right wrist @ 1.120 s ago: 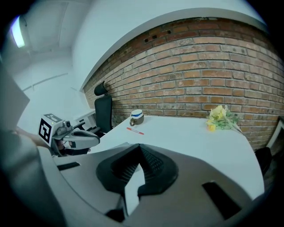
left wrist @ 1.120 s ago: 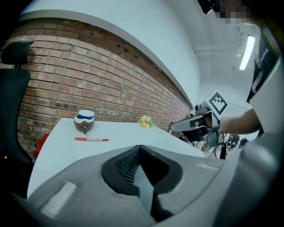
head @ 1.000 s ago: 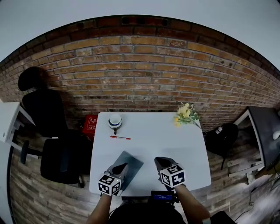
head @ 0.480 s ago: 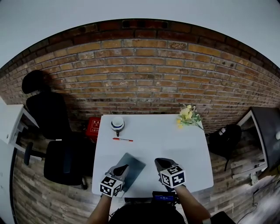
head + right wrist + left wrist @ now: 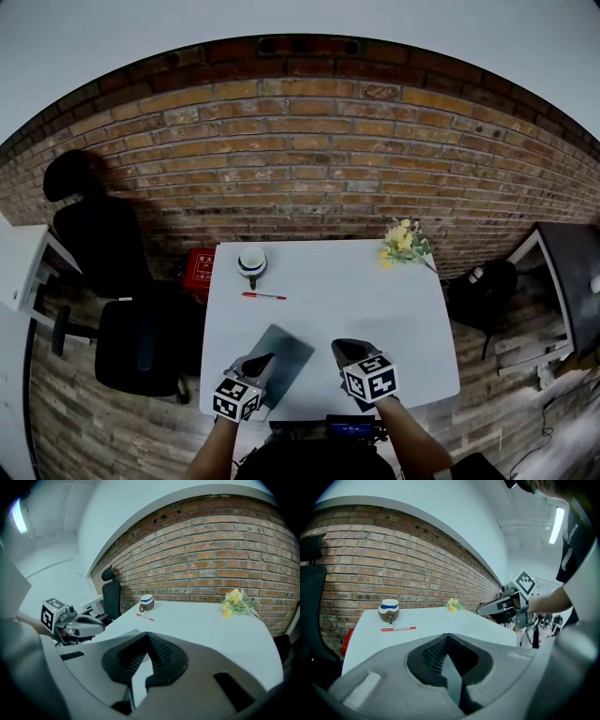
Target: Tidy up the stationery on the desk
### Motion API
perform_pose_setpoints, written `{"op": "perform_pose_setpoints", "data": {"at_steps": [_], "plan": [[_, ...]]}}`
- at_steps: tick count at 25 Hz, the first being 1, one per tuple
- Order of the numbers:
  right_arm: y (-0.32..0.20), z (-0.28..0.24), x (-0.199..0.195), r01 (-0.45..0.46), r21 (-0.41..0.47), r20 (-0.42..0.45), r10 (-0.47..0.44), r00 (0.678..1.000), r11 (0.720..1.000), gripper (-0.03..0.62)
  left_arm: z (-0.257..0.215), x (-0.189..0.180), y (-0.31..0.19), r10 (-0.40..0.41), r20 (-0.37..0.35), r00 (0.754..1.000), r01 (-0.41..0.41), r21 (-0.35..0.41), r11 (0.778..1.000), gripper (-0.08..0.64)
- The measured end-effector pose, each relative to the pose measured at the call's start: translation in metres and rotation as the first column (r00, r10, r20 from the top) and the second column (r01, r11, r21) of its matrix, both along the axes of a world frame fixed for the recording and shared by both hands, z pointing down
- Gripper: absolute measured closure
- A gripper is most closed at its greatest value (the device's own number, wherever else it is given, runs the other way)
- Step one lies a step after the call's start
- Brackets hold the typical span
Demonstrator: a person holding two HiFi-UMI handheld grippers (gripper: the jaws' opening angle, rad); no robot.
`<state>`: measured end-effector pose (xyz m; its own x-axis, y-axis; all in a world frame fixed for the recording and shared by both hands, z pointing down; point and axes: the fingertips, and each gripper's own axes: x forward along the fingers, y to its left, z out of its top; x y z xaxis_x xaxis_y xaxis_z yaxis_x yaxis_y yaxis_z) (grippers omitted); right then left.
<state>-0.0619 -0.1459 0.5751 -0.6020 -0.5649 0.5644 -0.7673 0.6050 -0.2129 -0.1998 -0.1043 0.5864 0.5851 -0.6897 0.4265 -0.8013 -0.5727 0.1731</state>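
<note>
Both tools are shut with nothing in them: the left tool (image 5: 263, 357) and the right tool (image 5: 339, 345) hang side by side over the near edge of the bench (image 5: 366, 300).

The pen (image 5: 260, 295) lies flat well ahead of the left tool, and the cup (image 5: 251, 262) stands just beyond it. The notebook (image 5: 284, 349) lies under and just ahead of the left tool.

Risks, as I judge them:
- A tool that reaches the pen with its jaws shut would only push it. The pen is thin and round, so it could roll away from the tool and off the bench's far-left edge.
- The cup is close behind the pen, so an overshoot could knock it over.
- Dragging the left tool low could shove the notebook.

Count: 2 tools, 1 pen, 1 cup, 1 notebook, 1 bunch of flowers (image 5: 401, 244) far ahead of the right tool, 1 bench.
</note>
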Motion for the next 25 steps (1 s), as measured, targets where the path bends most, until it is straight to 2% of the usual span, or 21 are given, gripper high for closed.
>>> {"op": "perform_pose_setpoints", "data": {"at_steps": [7,13,15,16,17,18,21,25], "plan": [[0.012,0.028,-0.023,0.017,-0.06,-0.028,-0.019,0.999,0.998,0.583,0.021,-0.028,0.002,-0.01,0.034,0.999,0.013,-0.087,0.996,0.554],[0.024,0.067,-0.046,-0.021,-0.133,-0.029,0.017,0.999,0.991,0.583,0.046,-0.053,0.002,0.004,0.074,0.997,0.007,-0.147,0.989,0.551],[0.028,0.08,-0.052,-0.044,-0.165,-0.016,0.042,0.999,0.985,0.583,0.056,-0.06,0.002,0.019,0.08,0.997,-0.005,-0.174,0.985,0.488],[0.031,0.086,-0.056,-0.051,-0.188,-0.004,0.051,0.999,0.981,0.567,0.061,-0.063,0.002,0.025,0.084,0.996,-0.008,-0.19,0.982,0.461],[0.036,0.092,-0.061,-0.054,-0.213,0.009,0.057,0.998,0.975,0.509,0.066,-0.067,0.003,0.031,0.092,0.995,-0.011,-0.205,0.979,0.446],[0.04,0.098,-0.065,-0.059,-0.236,0.017,0.065,0.998,0.97,0.482,0.072,-0.07,0.004,0.036,0.103,0.994,-0.013,-0.222,0.975,0.427],[0.051,0.116,-0.072,-0.087,-0.272,0.008,0.092,0.996,0.958,0.452,0.093,-0.08,0.007,0.058,0.145,0.988,-0.014,-0.287,0.958,0.388],[0.057,0.133,-0.075,-0.133,-0.299,-0.005,0.137,0.99,0.945,0.417,0.112,-0.08,0.013,0.095,0.151,0.984,-0.034,-0.36,0.932,0.376]]}}
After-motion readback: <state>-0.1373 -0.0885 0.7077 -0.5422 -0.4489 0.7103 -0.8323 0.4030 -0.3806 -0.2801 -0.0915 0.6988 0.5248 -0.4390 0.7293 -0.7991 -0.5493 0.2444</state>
